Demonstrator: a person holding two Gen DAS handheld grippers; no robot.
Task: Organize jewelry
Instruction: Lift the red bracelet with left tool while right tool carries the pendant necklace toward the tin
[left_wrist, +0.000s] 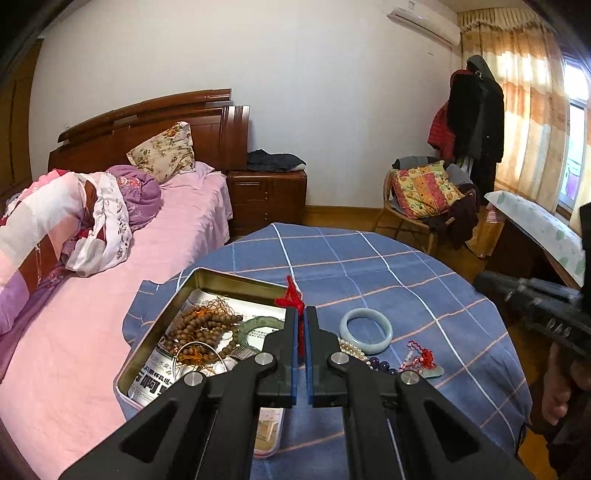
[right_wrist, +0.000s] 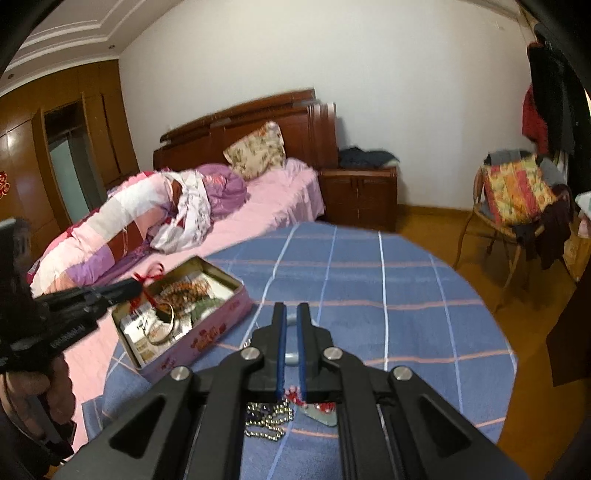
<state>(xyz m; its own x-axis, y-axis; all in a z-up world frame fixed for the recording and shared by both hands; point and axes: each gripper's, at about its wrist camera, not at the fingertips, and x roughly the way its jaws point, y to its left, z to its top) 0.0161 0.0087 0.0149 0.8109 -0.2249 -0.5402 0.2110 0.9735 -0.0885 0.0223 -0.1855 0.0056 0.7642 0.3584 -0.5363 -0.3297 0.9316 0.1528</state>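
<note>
My left gripper (left_wrist: 301, 314) is shut on a red knotted cord (left_wrist: 292, 295) and holds it over the right rim of the open metal tin (left_wrist: 155, 332). The tin holds brown prayer beads (left_wrist: 203, 325), a green bangle (left_wrist: 258, 326) and a metal bangle on newspaper. On the blue checked cloth lie a pale jade bangle (left_wrist: 365, 330), a pearl string (left_wrist: 352, 350), purple beads (left_wrist: 380, 365) and a red-corded pendant (left_wrist: 424, 363). My right gripper (right_wrist: 291, 310) is nearly shut and empty above the cloth, over the jade bangle (right_wrist: 291, 356). The pearl string (right_wrist: 267, 421) and the pendant (right_wrist: 321, 411) lie under it.
A round table with blue checked cloth (left_wrist: 369, 266) stands beside a pink bed (left_wrist: 110, 295). A wooden nightstand (left_wrist: 266, 195), a chair with cushions (left_wrist: 424, 195) and a coat rack (left_wrist: 476, 122) stand behind. The tin's lid (left_wrist: 269, 428) lies under my left gripper.
</note>
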